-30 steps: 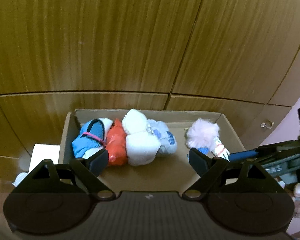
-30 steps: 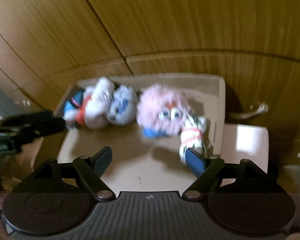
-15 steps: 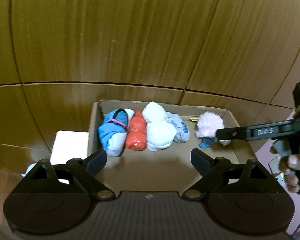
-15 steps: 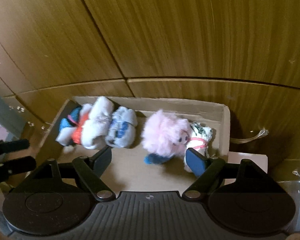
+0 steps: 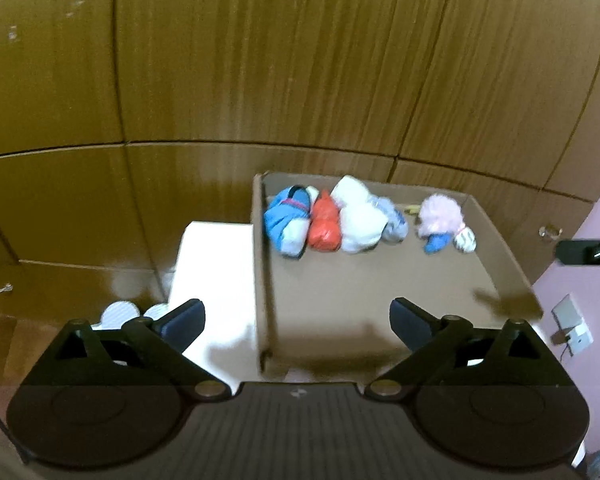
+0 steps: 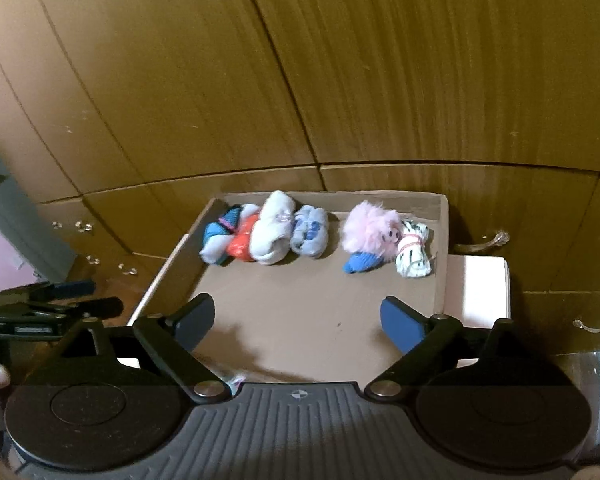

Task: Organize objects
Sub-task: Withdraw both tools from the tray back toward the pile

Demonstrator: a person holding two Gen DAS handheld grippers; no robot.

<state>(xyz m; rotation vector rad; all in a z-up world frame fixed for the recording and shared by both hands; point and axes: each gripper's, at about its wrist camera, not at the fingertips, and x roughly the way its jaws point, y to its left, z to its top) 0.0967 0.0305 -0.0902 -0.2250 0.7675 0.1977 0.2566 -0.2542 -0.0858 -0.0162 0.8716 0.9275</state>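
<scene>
Both tools have pulled back from the shallow brown cardboard tray (image 6: 440, 264), which stands against a brown wooden cabinet front (image 6: 340, 80); a second ago they hung low over the row of bundles, and those bundles now look smaller and farther off in both wrist views. The left gripper (image 5: 296, 320) and the right gripper (image 6: 296, 316) have each just been spreading their jaws, and nothing lies between either pair: both are released and empty. Along the far wall of the tray lies a tight row: a rolled blue-and-white sock bundle (image 6: 220, 236) at the left, touching an orange-red cloth bundle (image 6: 242, 242), then a larger white rolled sock bundle (image 6: 272, 232) and a pale grey-blue patterned bundle (image 6: 310, 230). A gap follows, then a fluffy pink bundle with a blue end (image 6: 370, 232), just beside a white patterned bundle tied with a red band (image 6: 414, 252) near the right wall. The pink piece sat askew and blurred a second ago and now rests squarely in line, so its placing looks finished. A white flat box or lid (image 5: 216, 264), as far as the glare allows, adjoins the tray outside. With the near half of the tray bare, the sorting seems either complete or ready for another item.
</scene>
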